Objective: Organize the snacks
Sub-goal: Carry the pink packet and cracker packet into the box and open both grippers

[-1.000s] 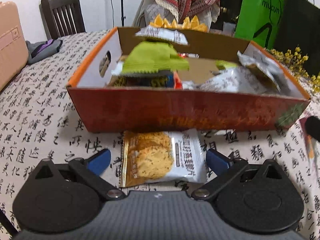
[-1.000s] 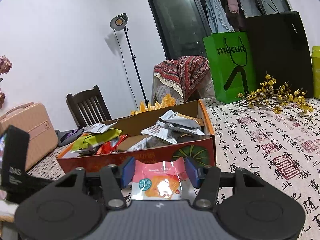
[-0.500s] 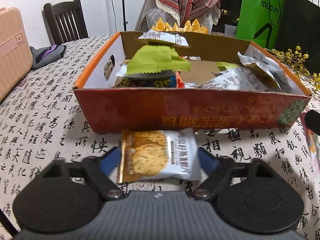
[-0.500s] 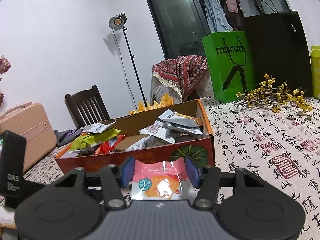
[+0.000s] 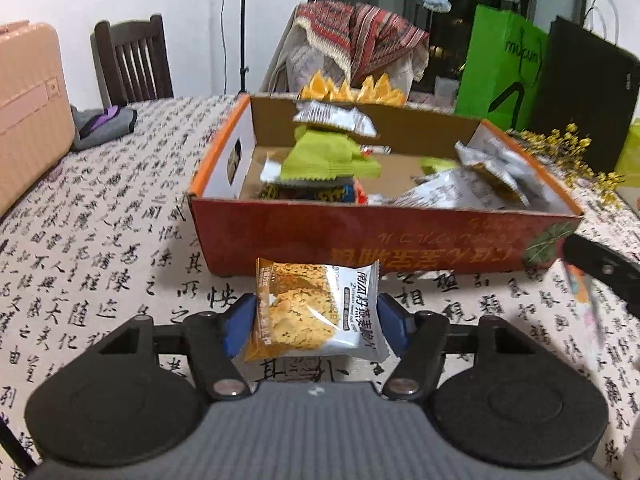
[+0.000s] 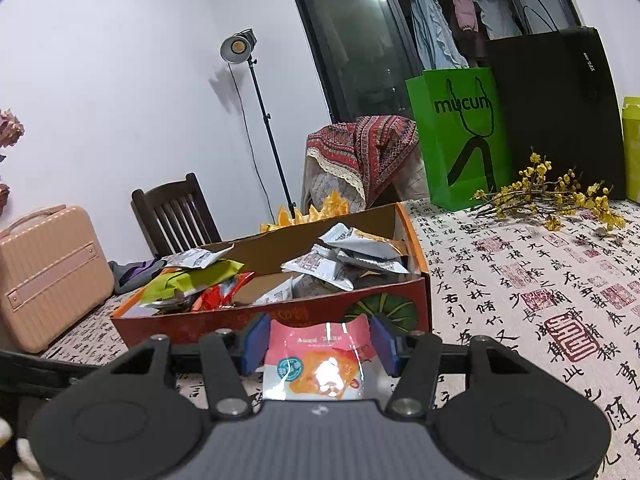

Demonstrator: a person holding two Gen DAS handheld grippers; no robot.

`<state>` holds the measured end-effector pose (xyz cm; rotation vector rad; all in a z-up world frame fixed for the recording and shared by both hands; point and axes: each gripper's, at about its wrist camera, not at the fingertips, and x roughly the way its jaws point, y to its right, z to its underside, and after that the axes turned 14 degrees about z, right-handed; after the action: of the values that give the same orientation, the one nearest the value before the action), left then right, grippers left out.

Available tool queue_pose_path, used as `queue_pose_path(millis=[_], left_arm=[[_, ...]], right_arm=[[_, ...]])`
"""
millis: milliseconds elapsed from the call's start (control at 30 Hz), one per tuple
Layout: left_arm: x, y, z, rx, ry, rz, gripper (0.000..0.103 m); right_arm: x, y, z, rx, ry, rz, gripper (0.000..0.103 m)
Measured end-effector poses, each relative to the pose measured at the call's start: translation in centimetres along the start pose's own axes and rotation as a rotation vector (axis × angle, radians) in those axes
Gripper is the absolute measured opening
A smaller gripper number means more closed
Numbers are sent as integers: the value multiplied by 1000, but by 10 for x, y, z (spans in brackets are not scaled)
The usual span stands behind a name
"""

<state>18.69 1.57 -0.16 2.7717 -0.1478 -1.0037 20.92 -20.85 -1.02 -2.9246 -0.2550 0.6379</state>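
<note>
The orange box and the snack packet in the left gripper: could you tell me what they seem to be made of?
Orange box: likely printed cardboard, its inner walls raw brown with a matte look. Snack packet: probably glossy plastic film, crimped at the ends and showing highlights.

The orange cardboard box (image 5: 360, 236) is standing right ahead, its near wall blocking a level path, while its open top is offering room at the bare middle floor between snack piles. Bare tablecloth (image 5: 100, 240) is lying free to the left; flower branches (image 6: 548, 196) and bags (image 6: 460, 136) are crowding the far right.
</note>
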Motion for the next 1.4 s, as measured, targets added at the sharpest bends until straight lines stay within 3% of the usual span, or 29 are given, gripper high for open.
queue_pose_path(millis=[333,667,1033,1400], left_arm=[[-47,11,-12,38,112,52,67],[-56,28,-61,49,209,88,67],[5,16,-111,-5,228,29,67],[49,-10,-111,-19,257,-12,67]], right_arm=[[-16,-13,-13,-40,46,-1,55],[-16,-28,-64,-30,98,1,55],[48,-51,-112,7,78,8,55],[114,-52,-104,8,35,26,55]])
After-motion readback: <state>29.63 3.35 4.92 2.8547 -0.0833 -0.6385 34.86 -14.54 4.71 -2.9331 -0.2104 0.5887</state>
